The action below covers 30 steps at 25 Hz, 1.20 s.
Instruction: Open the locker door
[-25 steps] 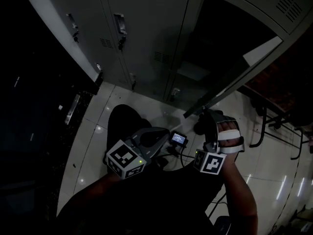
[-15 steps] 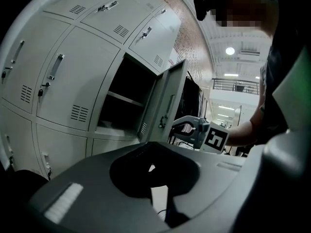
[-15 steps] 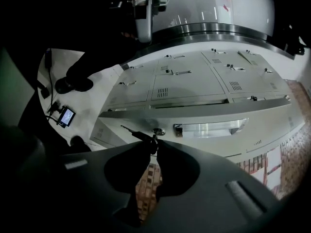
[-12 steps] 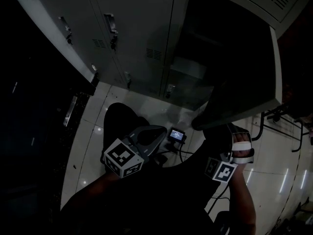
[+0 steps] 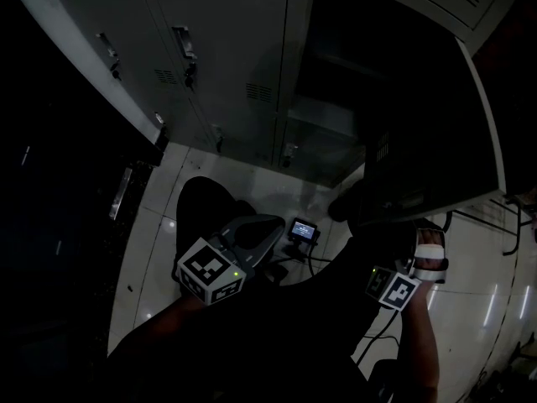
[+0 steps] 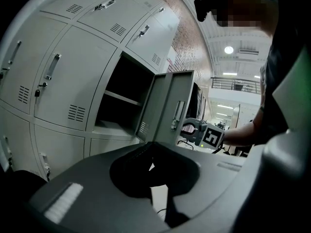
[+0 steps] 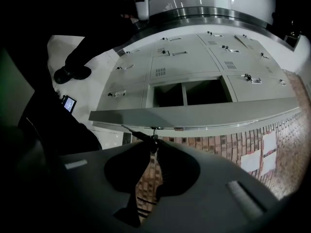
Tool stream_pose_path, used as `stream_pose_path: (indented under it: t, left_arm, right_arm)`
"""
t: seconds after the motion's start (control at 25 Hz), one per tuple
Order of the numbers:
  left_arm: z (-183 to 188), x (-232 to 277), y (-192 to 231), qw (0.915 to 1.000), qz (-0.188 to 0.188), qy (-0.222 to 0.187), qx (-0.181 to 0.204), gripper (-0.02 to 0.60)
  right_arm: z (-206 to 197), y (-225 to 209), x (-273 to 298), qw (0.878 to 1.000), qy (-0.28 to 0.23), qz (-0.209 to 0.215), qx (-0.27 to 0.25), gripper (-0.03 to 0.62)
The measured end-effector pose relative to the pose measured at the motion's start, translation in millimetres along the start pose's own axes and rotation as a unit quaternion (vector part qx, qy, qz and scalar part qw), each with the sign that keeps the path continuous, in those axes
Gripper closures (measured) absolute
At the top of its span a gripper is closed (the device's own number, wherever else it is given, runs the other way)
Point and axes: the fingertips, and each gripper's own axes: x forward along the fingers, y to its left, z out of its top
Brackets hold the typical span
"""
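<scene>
Left tongs point(image 6: 151, 167) hang low near my body, tips closed together w/ nothing between them. Ahead is a bank of grey lockers point(image 5: 226, 49). One open compartment point(image 5: 336, 82) shows a bare shelf point(image 6: 121, 98) inside. Just right of it the locker door point(image 5: 428, 141) stands swung well out, so the task looks about done imo. Right tongs point(image 7: 153, 141) are pinched shut at the door's free edge, on what looks like its latch handle point(image 6: 177, 114). It's thin sheet steel, so prob. light, stiff, a bit springy, w/ slick paint. I'd hold the handle or edge lip, not the flat face, & pull along the hinge arc.
</scene>
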Motion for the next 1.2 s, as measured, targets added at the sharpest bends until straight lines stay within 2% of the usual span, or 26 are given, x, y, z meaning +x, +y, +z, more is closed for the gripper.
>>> stream_pose_path:
  t: [0.32,0.64,0.76,0.96,1.08,1.2]
  left_arm:
    - [0.4,1.9,-2.4,1.0,-0.002,0.001,0.003,0.569]
    - [-0.6,2.9,-3.4,1.0,-0.002,0.004,0.003,0.569]
    - [-0.4,3.2,-4.2,1.0,-0.003,0.004,0.003,0.569]
    - [-0.4,3.2,-3.3,1.0,-0.002,0.004,0.006,0.569]
    - [-0.2,3.5,-3.7,1.0,-0.004,0.004,0.007,0.569]
    - [-0.4,5.1,-5.8,1.0,-0.007,0.003,0.006,0.569]
  right_arm:
    - [-21.4,-3.3,3.7,1.0,0.025,-0.007,0.002,0.551]
    - [-25.2,-1.8,5.2,1.0,0.025,-0.006,0.009,0.549]
    - [-22.1,-7.2,2.5,0.998,0.016,0.008,0.054,0.542]
    - [-22.5,-14.3,-13.0,0.989,0.002,0.041,0.14,0.503]
    - [-21.7,-21.8,-30.0,0.978,-0.014,0.055,0.199,0.503]
    - [-11.8,-26.8,-47.6,0.96,-0.056,0.082,0.261,0.527]
